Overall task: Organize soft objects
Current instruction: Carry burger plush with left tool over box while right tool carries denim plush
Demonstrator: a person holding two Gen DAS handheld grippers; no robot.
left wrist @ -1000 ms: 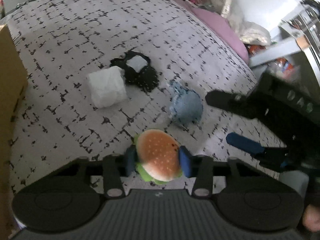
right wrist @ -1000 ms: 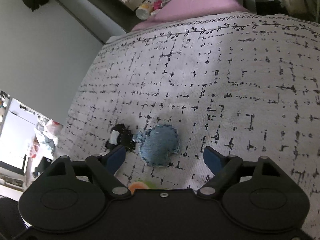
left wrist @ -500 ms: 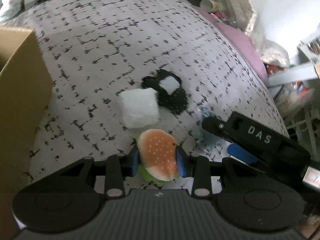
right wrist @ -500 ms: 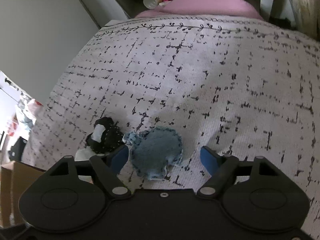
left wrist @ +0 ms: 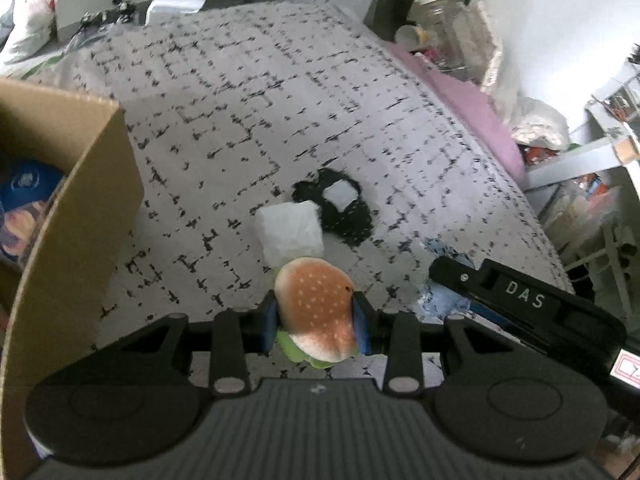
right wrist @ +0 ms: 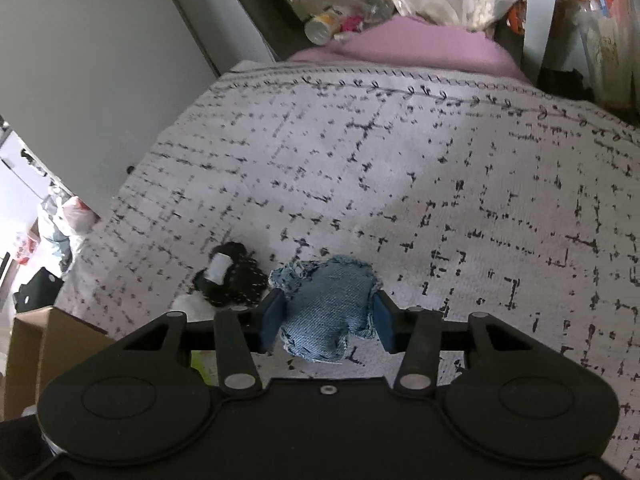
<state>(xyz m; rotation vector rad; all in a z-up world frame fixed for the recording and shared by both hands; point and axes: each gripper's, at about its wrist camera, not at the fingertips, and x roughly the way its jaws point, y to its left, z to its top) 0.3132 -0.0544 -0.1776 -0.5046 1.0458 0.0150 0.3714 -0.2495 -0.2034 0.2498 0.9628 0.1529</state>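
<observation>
A plush burger (left wrist: 316,304) with a tan bun and green lettuce is squeezed between the blue pads of my left gripper (left wrist: 316,320), lifted above the patterned bed cover (left wrist: 240,100). My right gripper (right wrist: 328,316) is closing its jaws on a blue denim plush (right wrist: 328,304), and both pads touch its sides. That denim plush (left wrist: 440,300) shows in the left wrist view under the right gripper's black finger (left wrist: 460,280). A white cushion (left wrist: 290,230) and a black speckled toy (left wrist: 344,216) lie on the cover beyond the burger.
An open cardboard box (left wrist: 80,200) with items inside stands at the left, also seen as a cardboard box (right wrist: 40,344) low left in the right wrist view. A pink blanket (right wrist: 400,48), bottles and bags crowd the far edge of the bed.
My left gripper has risen and moved left with the burger, bringing the box into view. The right gripper's jaws have come in from wide apart to touch the denim plush.
</observation>
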